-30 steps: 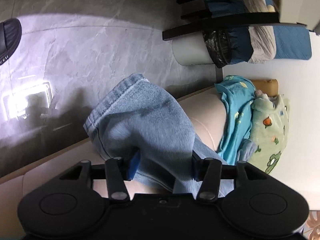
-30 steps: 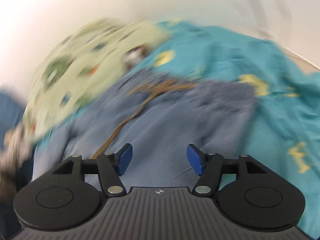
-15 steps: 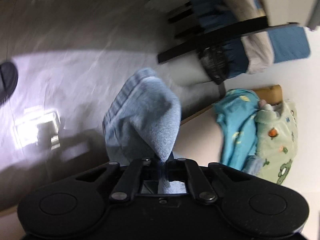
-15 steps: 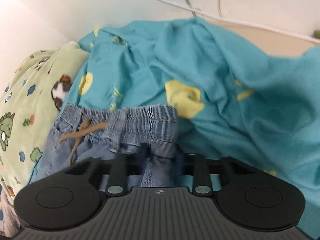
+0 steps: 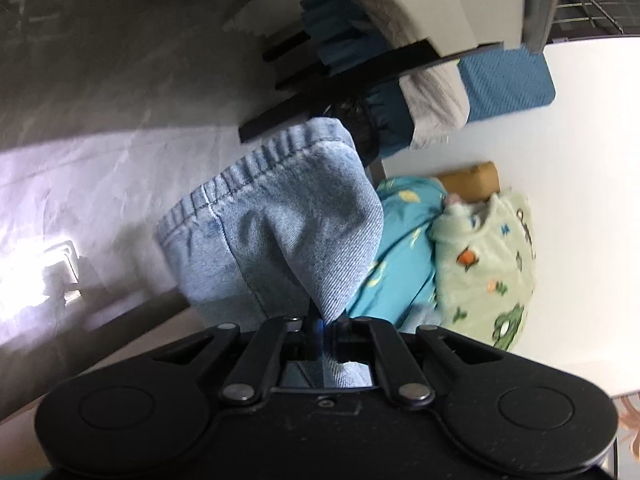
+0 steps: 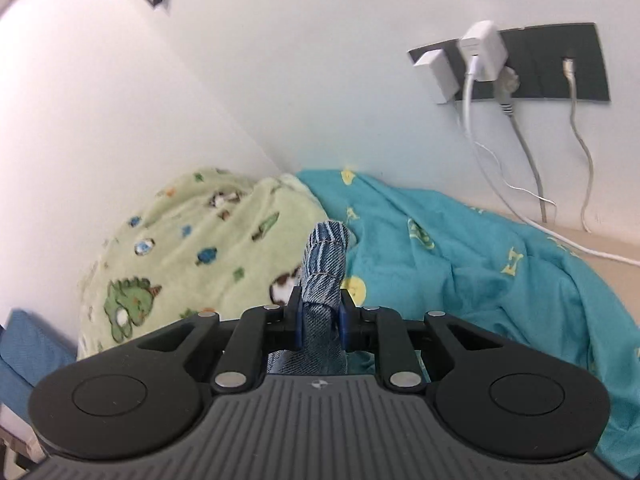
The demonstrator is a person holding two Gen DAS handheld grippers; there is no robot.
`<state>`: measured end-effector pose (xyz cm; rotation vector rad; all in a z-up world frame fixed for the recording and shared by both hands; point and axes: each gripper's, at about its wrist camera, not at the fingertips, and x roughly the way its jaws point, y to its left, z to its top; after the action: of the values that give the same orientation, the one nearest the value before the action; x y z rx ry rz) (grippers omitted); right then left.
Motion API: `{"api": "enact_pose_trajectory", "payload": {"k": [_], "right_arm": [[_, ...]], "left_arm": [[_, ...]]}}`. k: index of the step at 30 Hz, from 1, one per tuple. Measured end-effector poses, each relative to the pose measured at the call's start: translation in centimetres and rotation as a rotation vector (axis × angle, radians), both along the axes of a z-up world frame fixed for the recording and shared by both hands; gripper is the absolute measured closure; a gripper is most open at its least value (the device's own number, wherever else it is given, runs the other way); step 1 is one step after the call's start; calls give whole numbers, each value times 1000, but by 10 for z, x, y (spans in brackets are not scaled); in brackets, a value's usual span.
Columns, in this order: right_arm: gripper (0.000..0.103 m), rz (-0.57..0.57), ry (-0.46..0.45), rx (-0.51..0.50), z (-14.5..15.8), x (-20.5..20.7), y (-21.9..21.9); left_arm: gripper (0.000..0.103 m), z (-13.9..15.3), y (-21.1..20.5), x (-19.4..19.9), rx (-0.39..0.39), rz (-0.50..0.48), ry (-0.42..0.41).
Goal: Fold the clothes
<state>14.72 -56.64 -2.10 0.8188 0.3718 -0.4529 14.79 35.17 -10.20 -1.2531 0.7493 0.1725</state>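
Spreading across the corner behind everything, the teal sheet [image 6: 460, 264] and the green dinosaur blanket [image 6: 180, 248] are lying bunched against the white wall [image 6: 160, 100], and we are working just in front of that pile. We are holding the denim garment [image 5: 280, 232] at two places so that, by our judgement, it can hang between our hands and be opened out before any fold is made; it is off the pile and up in the air at both grips. We are clamping the left gripper [image 5: 324, 326] fully onto a pinch of the cloth below its ribbed hem, with the rest of the fabric ballooning above the jaws. We are pressing the right gripper [image 6: 320, 320] onto a thicker roll of stitched denim, its blue pads [image 6: 297, 326] squeezing both sides. Only the left wrist view is showing the grey floor [image 5: 120, 80], the dark bed frame [image 5: 320, 92] and the tan edge beyond the pile; only the right wrist view is showing the wall socket panel [image 6: 560, 64] with its white plugs [image 6: 480, 52] and trailing cables [image 6: 528, 168].
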Motion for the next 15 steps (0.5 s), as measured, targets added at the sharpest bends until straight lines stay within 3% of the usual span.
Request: {"api": "enact_pose_trajectory", "payload": {"k": [9, 11, 15], "right_arm": [[86, -111, 259, 219, -126, -67, -17], [86, -119, 277, 255, -133, -71, -17], [86, -102, 277, 204, -124, -72, -5]], "left_arm": [[98, -104, 12, -91, -268, 99, 76], [94, -115, 13, -98, -304, 119, 81], [84, -131, 19, -110, -375, 162, 79]]}}
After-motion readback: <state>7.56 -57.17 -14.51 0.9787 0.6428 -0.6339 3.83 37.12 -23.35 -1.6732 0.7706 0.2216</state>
